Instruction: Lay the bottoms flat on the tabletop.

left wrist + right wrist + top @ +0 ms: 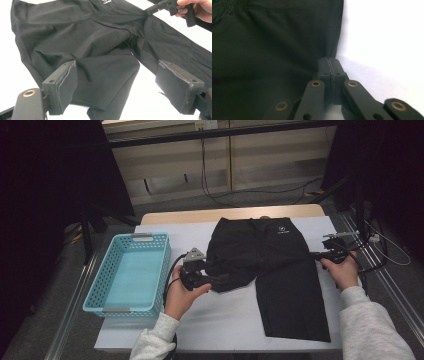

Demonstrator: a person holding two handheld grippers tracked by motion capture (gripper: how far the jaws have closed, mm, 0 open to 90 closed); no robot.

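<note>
A pair of black shorts [270, 265] lies on the white sheet [220, 315] that covers the desk [230, 213], waistband toward the far edge and a small white logo [281, 232] near it. The leg on the person's right lies flat and reaches toward the near edge of the sheet; the other leg is folded up across the garment, so its cloth bunches near the middle left of the shorts.

The left claw [220, 281] hovers at that folded leg, held by the left hand [181, 296], and its jaws stand spread wide. In the left gripper view the two black padded jaws flank the hem of the folded leg [110, 82] with the cloth lying between them, and neither pad presses on it. The same view shows the other hand [197, 10] farther off at the opposite edge of the shorts.

The right claw [317, 254] is pressed together on the right-hand side seam of the shorts, roughly level with the crotch, with the right hand [344, 270] gripping its handle. In the right gripper view the two jaws meet flat against each other with the edge of the black cloth [274, 50] running into them, so the claw [329, 65] pinches the fabric at its very border, where the black meets the white sheet.

A light blue plastic basket [95, 292] with perforated walls stands on the left part of the desk, just beside the left hand and apart from the shorts.
</note>
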